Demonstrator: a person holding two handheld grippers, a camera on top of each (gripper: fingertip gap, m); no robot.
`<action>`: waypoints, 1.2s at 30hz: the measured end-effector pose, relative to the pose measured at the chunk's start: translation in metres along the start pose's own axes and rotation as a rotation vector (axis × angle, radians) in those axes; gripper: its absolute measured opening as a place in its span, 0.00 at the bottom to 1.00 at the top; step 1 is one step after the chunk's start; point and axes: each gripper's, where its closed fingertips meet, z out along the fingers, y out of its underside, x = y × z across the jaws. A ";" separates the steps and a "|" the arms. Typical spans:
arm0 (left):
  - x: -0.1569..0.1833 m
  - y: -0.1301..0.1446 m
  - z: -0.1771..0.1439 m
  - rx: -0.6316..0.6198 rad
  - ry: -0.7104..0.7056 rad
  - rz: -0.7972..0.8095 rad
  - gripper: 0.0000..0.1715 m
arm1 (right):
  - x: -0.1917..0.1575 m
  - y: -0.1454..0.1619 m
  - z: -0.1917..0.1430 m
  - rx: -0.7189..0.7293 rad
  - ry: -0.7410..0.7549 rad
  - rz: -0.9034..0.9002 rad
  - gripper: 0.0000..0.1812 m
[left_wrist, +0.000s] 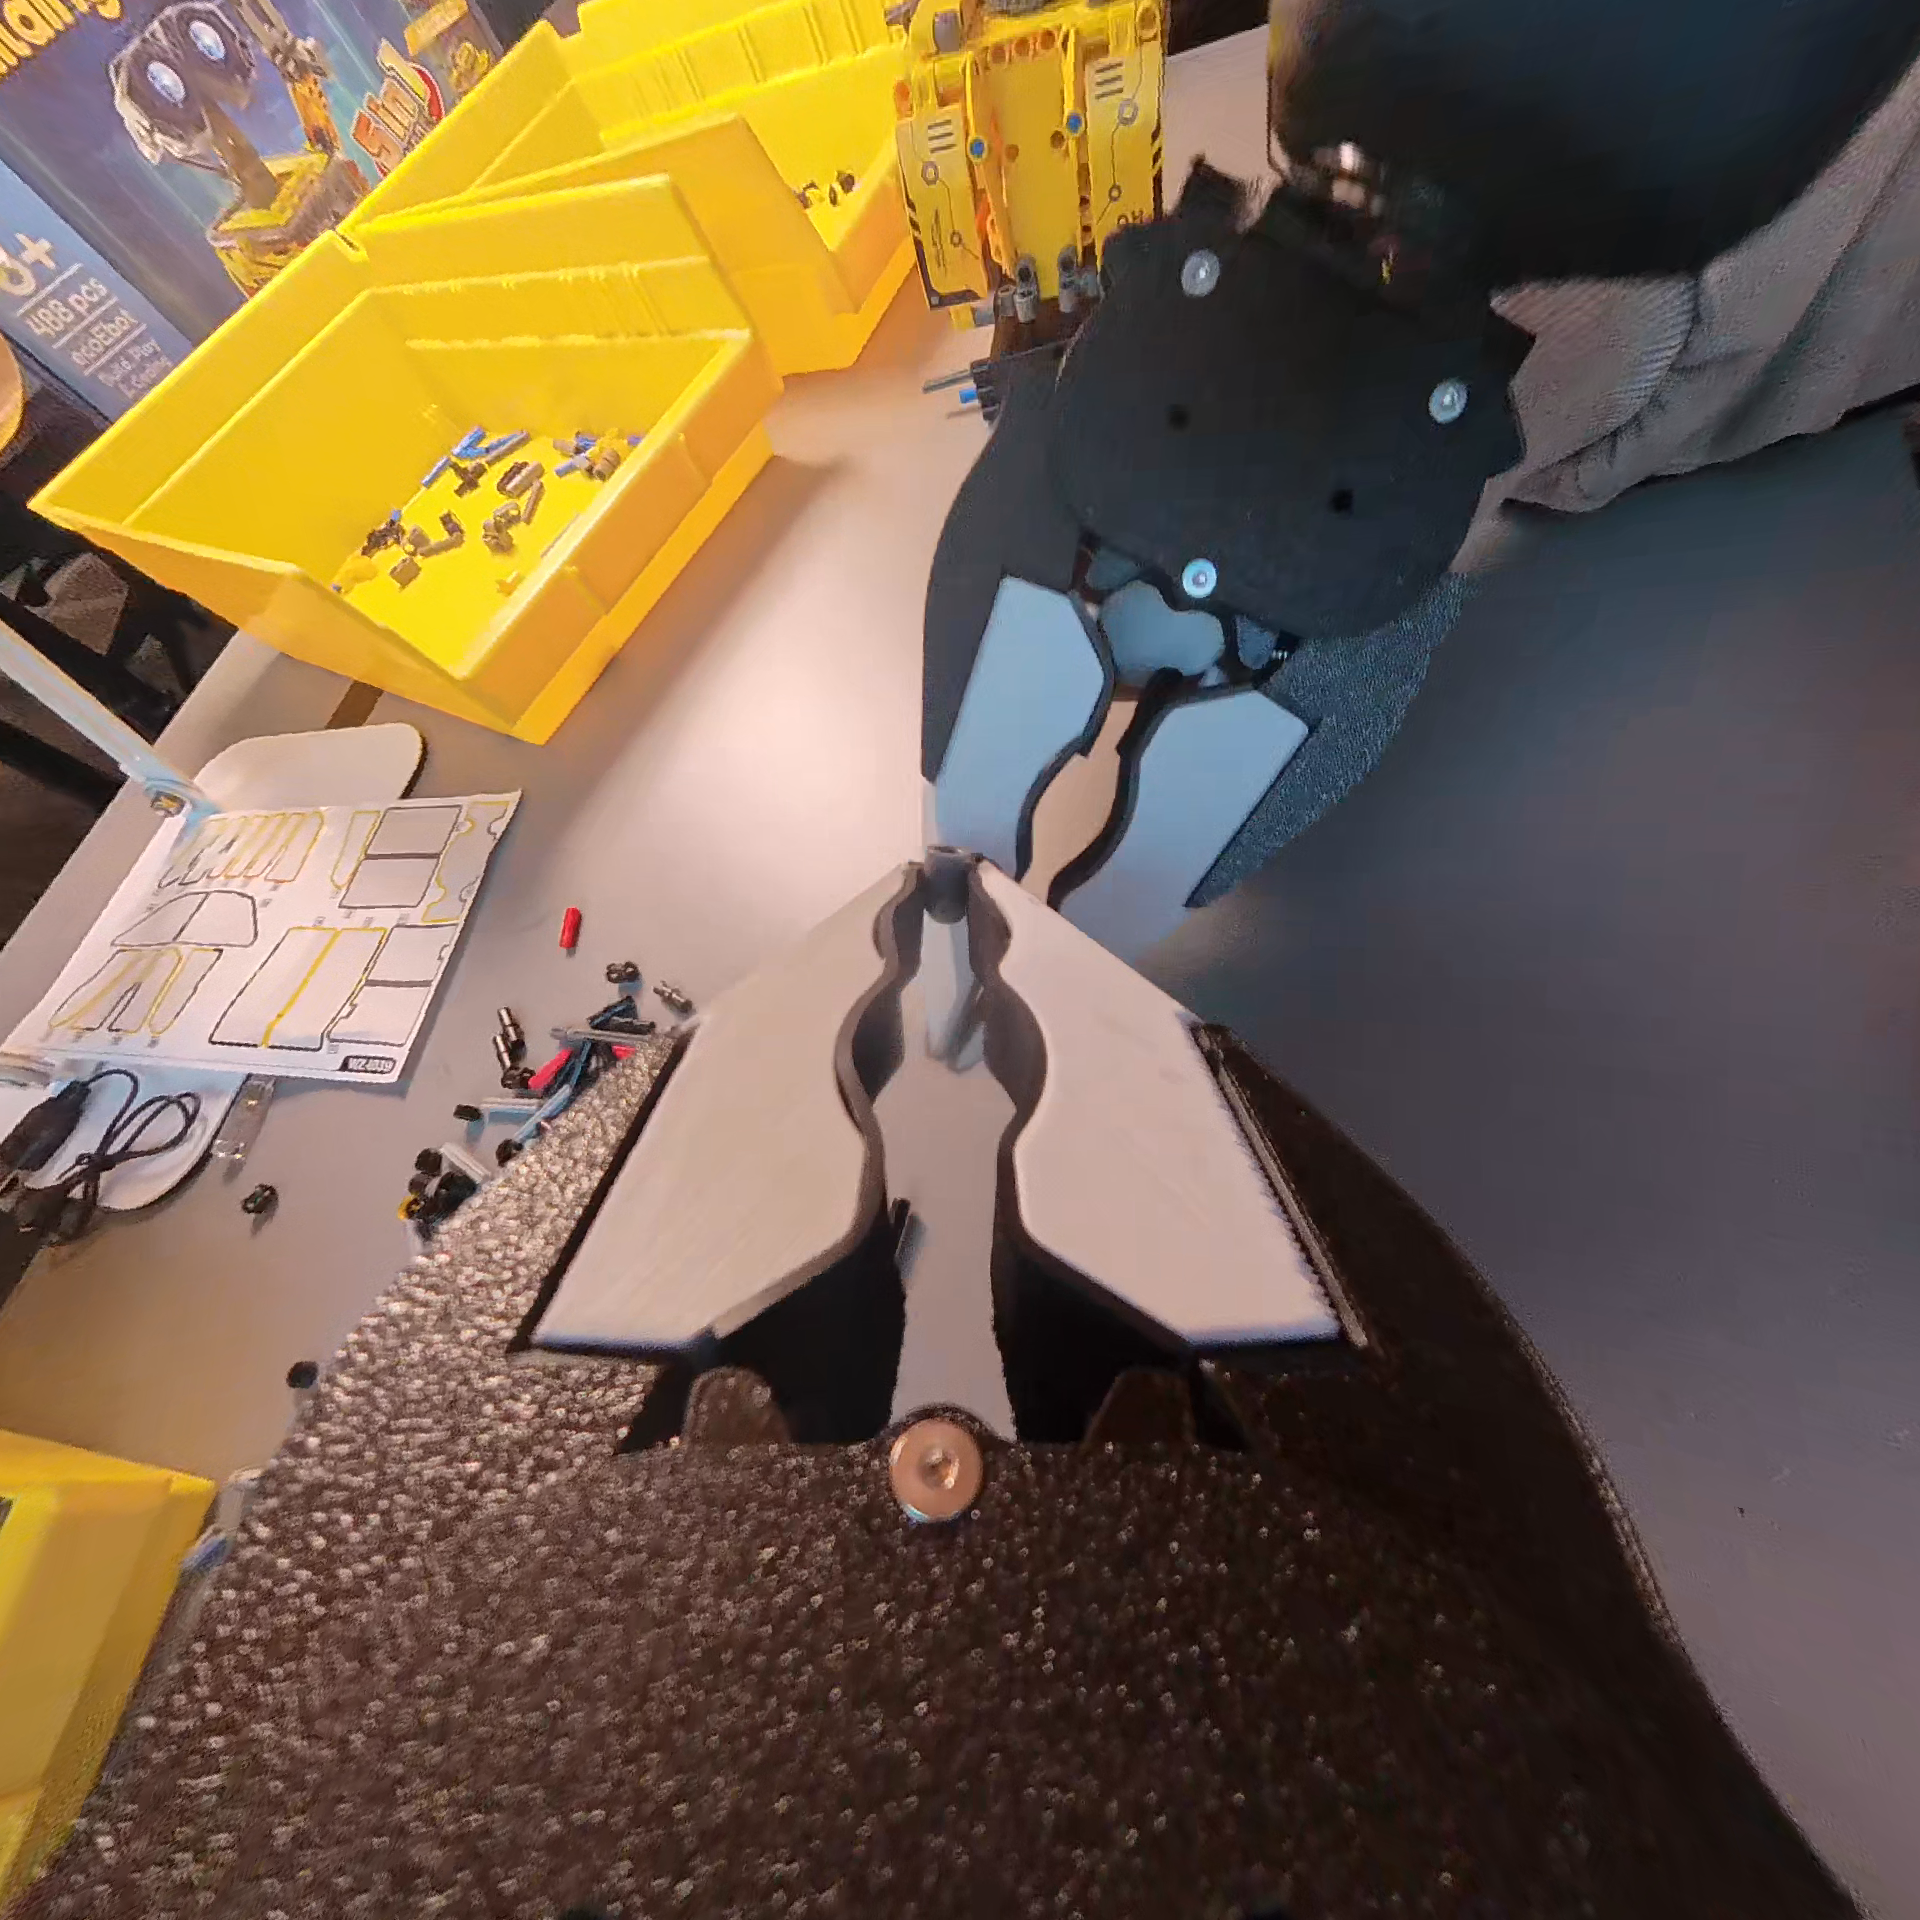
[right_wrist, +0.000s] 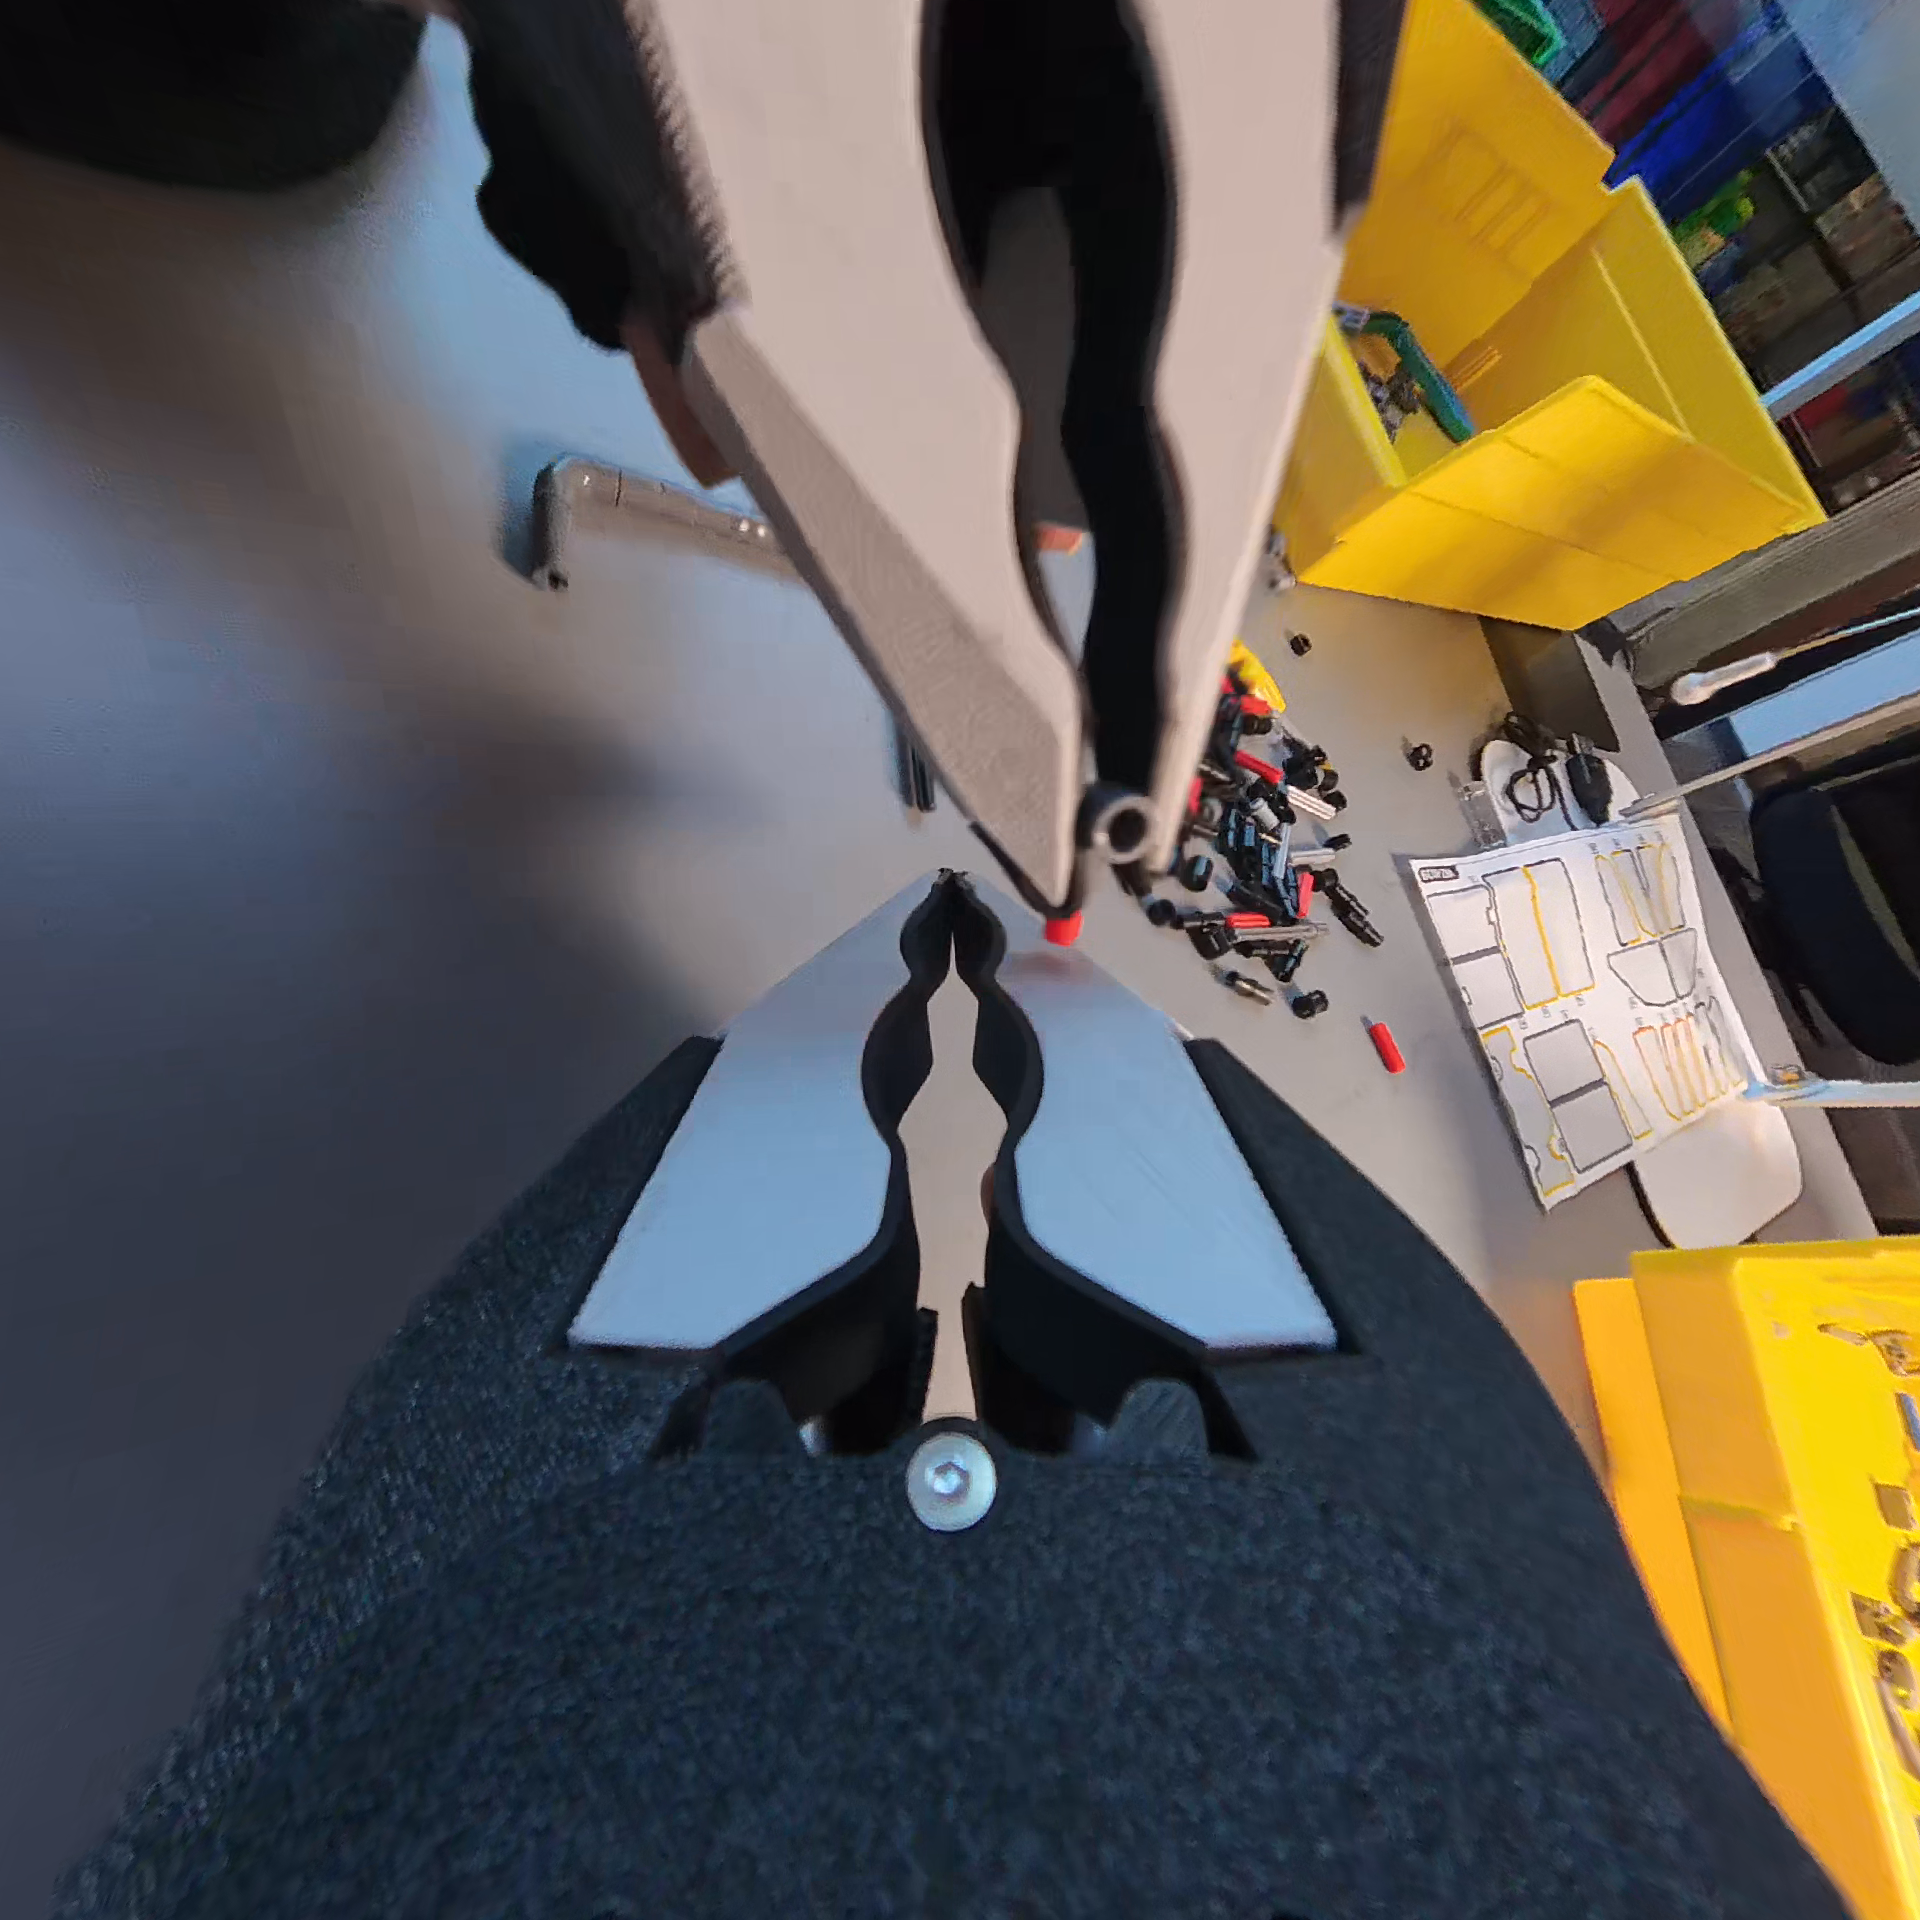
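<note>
Many loose pins (right_wrist: 1262, 862) beside sticker sheet (right_wrist: 1579, 997)

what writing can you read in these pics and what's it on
I don't copy writing out; this is where it stands.
blue box: large and small printed words and numbers, legible.
sticker sheet: a small black label at one corner, tiny numbers by the outlines.
yellow model: line markings only, no words that I can tell.

- Your left hand-held gripper (left_wrist: 943, 878) has pale grey fingers (left_wrist: 748, 1164) edged in wavy black lining, a pebbled black body and one silver screw.
- Your right hand-held gripper (right_wrist: 951, 881) matches, its black shell finer-grained.
- Your sleeve (left_wrist: 1704, 343) is grey-beige woven cloth.
</note>
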 end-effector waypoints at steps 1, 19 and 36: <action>0.002 -0.001 -0.002 0.028 0.021 -0.029 0.04 | 0.005 -0.003 -0.001 0.006 0.015 0.022 0.00; 0.006 -0.004 0.000 0.057 0.021 -0.001 0.04 | 0.015 -0.012 -0.008 0.046 0.049 0.047 0.00; 0.010 0.003 0.004 0.034 0.010 0.035 0.04 | 0.008 -0.002 -0.002 -0.006 0.053 -0.017 0.00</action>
